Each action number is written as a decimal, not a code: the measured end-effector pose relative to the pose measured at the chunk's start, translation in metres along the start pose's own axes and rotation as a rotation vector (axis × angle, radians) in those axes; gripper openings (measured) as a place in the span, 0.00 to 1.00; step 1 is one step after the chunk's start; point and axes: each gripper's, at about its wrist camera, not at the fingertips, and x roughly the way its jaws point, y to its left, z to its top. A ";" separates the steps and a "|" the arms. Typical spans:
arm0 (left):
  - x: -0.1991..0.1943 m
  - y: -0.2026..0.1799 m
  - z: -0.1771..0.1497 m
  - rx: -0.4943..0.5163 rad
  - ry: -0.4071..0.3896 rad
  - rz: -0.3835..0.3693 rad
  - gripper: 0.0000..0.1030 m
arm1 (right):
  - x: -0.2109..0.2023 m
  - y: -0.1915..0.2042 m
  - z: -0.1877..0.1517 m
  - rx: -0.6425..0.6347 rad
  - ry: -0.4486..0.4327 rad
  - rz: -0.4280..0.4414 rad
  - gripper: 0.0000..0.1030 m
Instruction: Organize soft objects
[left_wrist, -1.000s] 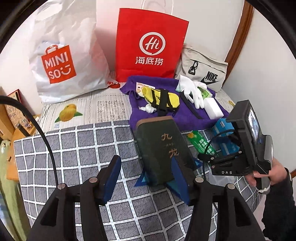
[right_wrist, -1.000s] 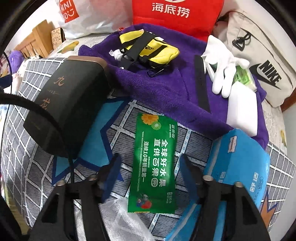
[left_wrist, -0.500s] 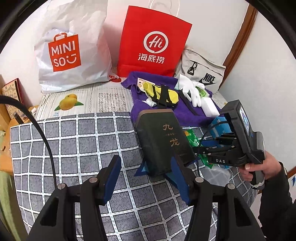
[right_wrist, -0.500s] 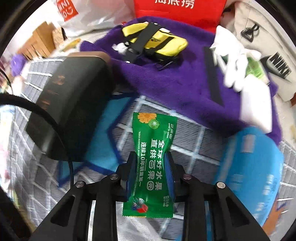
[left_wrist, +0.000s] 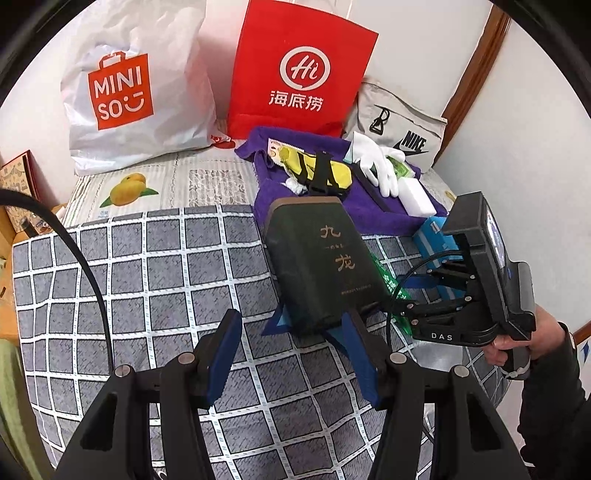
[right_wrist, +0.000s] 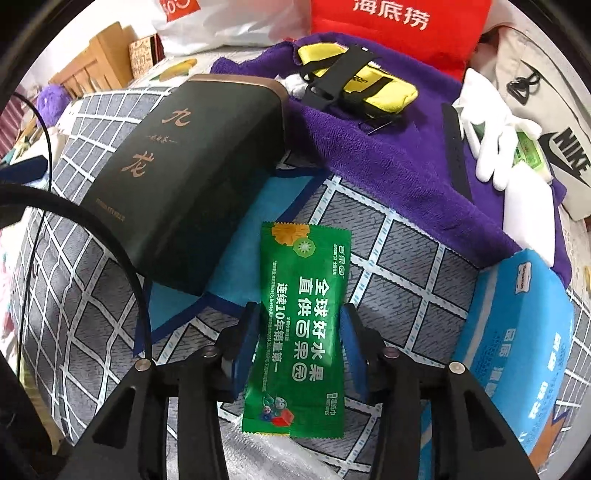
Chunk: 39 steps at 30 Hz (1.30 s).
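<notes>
My right gripper (right_wrist: 301, 334) is shut on a green wet-wipe packet (right_wrist: 301, 314) and holds it over the checked bedcover. The packet's edge also shows in the left wrist view (left_wrist: 393, 291), under the right gripper unit (left_wrist: 476, 291). My left gripper (left_wrist: 293, 350) is open and empty, hovering above the checked cover just in front of a dark green box (left_wrist: 321, 262). A purple towel (right_wrist: 388, 147) carries a yellow pouch (right_wrist: 364, 79), white gloves (right_wrist: 487, 136) and a white sponge block (right_wrist: 530, 218).
A blue tissue pack (right_wrist: 517, 339) lies right of the held packet. A white MINISO bag (left_wrist: 129, 92), a red paper bag (left_wrist: 299, 77) and a grey Nike bag (left_wrist: 402, 129) stand against the back wall. The bed's edge runs along the left.
My right gripper closed on the green packet and lifted it slightly. My left gripper drew back a little and stayed open.
</notes>
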 end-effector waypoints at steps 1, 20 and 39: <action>0.001 0.000 -0.001 -0.003 0.002 0.000 0.52 | -0.001 0.000 -0.002 -0.001 -0.008 0.000 0.40; 0.000 -0.064 -0.034 0.112 0.072 -0.003 0.54 | -0.103 -0.048 -0.053 0.180 -0.252 0.086 0.18; 0.069 -0.176 -0.078 0.277 0.201 -0.074 0.75 | -0.163 -0.107 -0.180 0.325 -0.336 0.029 0.18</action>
